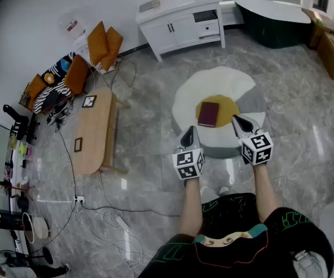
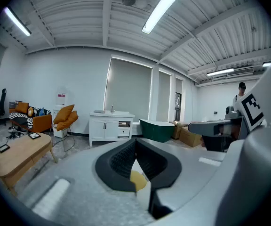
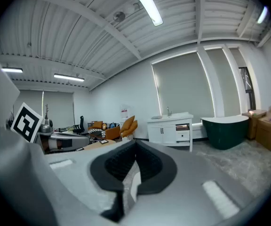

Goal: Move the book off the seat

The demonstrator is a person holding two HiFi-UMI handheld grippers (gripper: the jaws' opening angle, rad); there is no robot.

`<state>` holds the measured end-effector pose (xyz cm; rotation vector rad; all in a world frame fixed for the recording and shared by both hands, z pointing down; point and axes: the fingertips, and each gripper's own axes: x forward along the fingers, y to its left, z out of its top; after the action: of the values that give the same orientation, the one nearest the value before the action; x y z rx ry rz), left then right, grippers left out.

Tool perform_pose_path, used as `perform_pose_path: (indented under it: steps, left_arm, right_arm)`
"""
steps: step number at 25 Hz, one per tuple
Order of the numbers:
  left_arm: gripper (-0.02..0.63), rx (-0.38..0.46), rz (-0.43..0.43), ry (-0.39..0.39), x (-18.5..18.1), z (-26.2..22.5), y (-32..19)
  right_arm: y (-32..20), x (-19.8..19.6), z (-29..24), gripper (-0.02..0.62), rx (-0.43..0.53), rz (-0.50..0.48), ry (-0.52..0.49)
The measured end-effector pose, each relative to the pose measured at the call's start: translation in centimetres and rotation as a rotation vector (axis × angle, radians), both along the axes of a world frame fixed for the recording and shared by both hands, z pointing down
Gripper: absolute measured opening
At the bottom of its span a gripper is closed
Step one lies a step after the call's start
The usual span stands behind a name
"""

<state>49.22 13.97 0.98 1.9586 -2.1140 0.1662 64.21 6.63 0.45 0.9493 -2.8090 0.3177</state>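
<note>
Bare floor (image 1: pixel 149 141) rings the seat (image 1: pixel 185 94) on every side, and the book (image 1: pixel 208 114) on it lies uncovered. The table (image 1: pixel 94 135) stands well apart left, the cabinet (image 1: pixel 178 25) beyond.

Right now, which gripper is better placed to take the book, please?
Probably right: the right gripper sits beside the book, along its long edge; the left gripper lies short of its corner. Both shut.
</note>
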Motion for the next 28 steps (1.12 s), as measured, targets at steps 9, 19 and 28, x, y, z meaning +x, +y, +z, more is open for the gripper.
perform_pose_path:
  steps: [9,19,28]
  left_arm:
    - [0.011,0.022,0.011,0.015,-0.7,-0.1,-1.2]
    - [0.011,0.039,0.000,0.040,-1.6,-0.5,-2.8]
    - [0.011,0.018,-0.024,0.058,-3.6,0.7,-4.0]
  right_arm:
    - [-1.2,-0.8,-0.9,0.003,0.044,0.015,-0.017]
    - [-3.9,0.5,-1.2,0.003,0.021,0.082,-0.017]
    - [-5.9,-0.5,-0.3,0.003,0.008,0.087,-0.012]
